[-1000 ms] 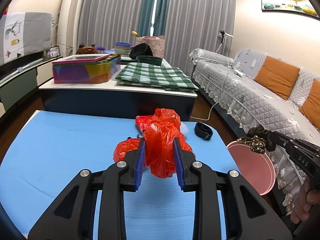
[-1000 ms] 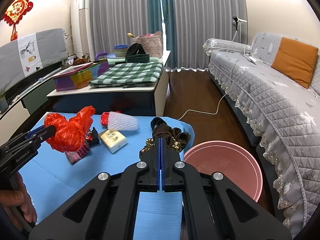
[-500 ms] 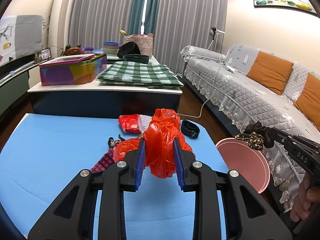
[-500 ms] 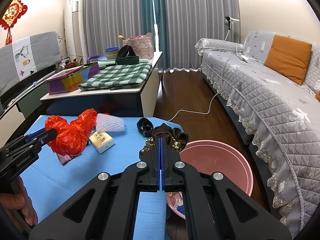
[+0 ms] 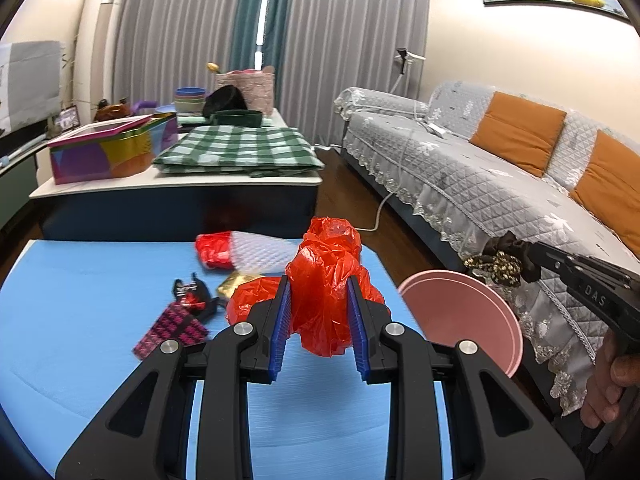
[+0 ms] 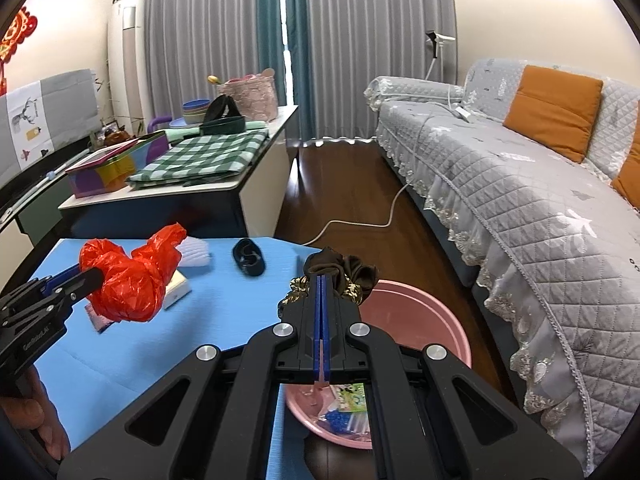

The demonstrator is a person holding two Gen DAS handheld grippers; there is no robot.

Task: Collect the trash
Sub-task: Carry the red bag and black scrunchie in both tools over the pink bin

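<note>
My left gripper (image 5: 319,312) is shut on a crumpled red plastic bag (image 5: 326,280) and holds it above the blue table (image 5: 80,300); it also shows in the right wrist view (image 6: 128,276). My right gripper (image 6: 322,280) is shut on a brown and gold scrunchie (image 6: 344,272) above the pink basin (image 6: 424,312), which stands off the table's right edge and holds some trash. In the left wrist view the scrunchie (image 5: 500,260) hangs over the basin (image 5: 464,312).
On the table lie a white foam net with a red end (image 5: 248,252), a black clip (image 5: 192,292), a red-black patterned packet (image 5: 172,330), a small box (image 6: 178,288) and a black band (image 6: 248,258). A grey sofa (image 6: 520,200) runs along the right.
Both grippers have moved right toward the basin. The right gripper with the scrunchie now hangs over the basin, whose inside shows. The left still holds the red bag.
</note>
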